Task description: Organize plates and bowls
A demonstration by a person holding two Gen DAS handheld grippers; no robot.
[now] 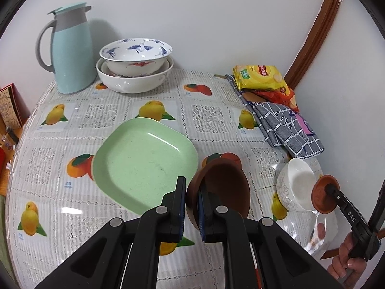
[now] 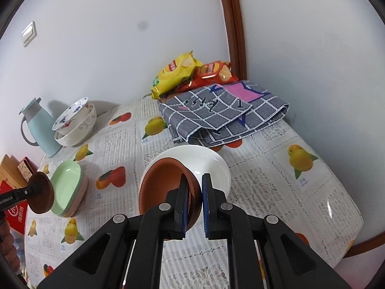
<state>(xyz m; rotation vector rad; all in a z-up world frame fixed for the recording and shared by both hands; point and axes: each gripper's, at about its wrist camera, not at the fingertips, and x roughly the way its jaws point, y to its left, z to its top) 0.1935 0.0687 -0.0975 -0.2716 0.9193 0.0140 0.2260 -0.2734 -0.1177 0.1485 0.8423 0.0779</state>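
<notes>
**A:** So where are we at? We've got the left gripper (image 1: 191,207) with its jaws clenched on the rim of a dark brown bowl (image 1: 223,187), held tilted above the worktop (image 1: 120,101), just beside the right-hand edge of the green plate (image 1: 144,161). Green plate is actually the top of a little stack, you can see a pink one under it from the right wrist view.

**B:** Yep, and our right gripper (image 2: 194,204) is grasping a terracotta bowl (image 2: 163,183) by its rim, also tilted. It sits right in front of the white bowl (image 2: 211,166); can't tell if the two touch or if the white one is resting on the worktop. The person's hand (image 1: 349,260) shows at the lower right of the left view.

**A:** Room-wise: the middle strip between the plate stack and the white bowl is open cloth. Back left corner is taken by the blue jug (image 1: 71,48) and the nested crane bowls (image 1: 134,65), both close to the wall.

**B:** Back right is crowded too: folded checked cloth (image 2: 223,113) with the snack bags (image 2: 192,72) behind it, hard against the wall by the wooden trim (image 2: 234,24). Near right of the worktop is bare out to its curved edge.

**A:** And the left edge drops off beside some red boxes (image 2: 14,192).
</notes>
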